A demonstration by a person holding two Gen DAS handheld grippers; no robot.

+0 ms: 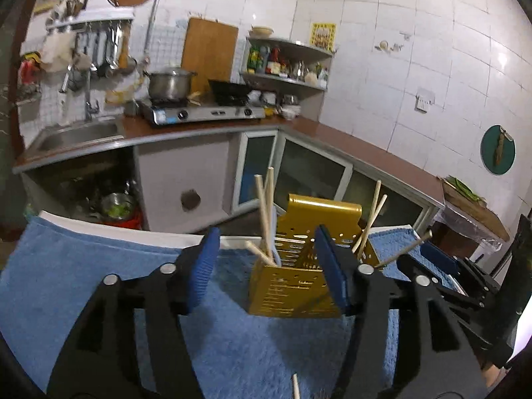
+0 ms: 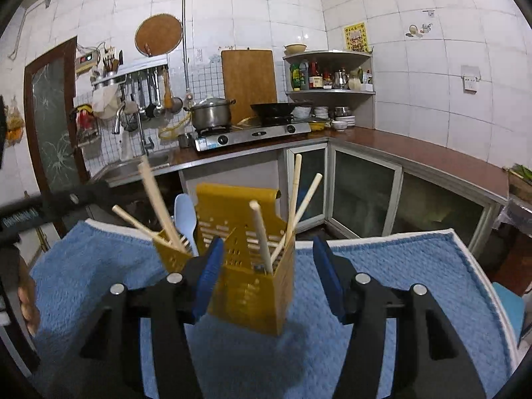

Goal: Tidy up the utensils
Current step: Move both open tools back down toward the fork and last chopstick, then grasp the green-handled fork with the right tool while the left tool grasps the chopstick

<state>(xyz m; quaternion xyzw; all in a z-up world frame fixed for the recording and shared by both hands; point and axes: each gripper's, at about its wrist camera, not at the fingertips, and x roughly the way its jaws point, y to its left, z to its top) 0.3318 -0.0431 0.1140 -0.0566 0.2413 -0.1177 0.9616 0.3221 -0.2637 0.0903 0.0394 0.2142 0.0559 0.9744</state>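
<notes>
A gold perforated utensil holder [image 1: 299,262] stands on a blue towel [image 1: 99,266]; it also shows in the right wrist view [image 2: 252,279]. Several wooden chopsticks [image 1: 266,212] stick up from its compartments, also seen from the right [image 2: 262,236]. A pale blue spoon [image 2: 186,219] stands in the left compartment. One loose chopstick [image 1: 295,385] lies on the towel by my left gripper. My left gripper [image 1: 266,266] is open and empty in front of the holder. My right gripper [image 2: 269,272] is open and empty, its jaws on either side of the holder's near corner. It also appears at the right of the left wrist view [image 1: 432,259].
The towel [image 2: 399,282] covers a white table whose far edge [image 1: 133,232] faces a kitchen counter [image 1: 199,129] with a stove [image 1: 202,113], pot and sink [image 1: 79,133]. Cabinets stand below. A person's hand [image 2: 26,302] shows at the left edge.
</notes>
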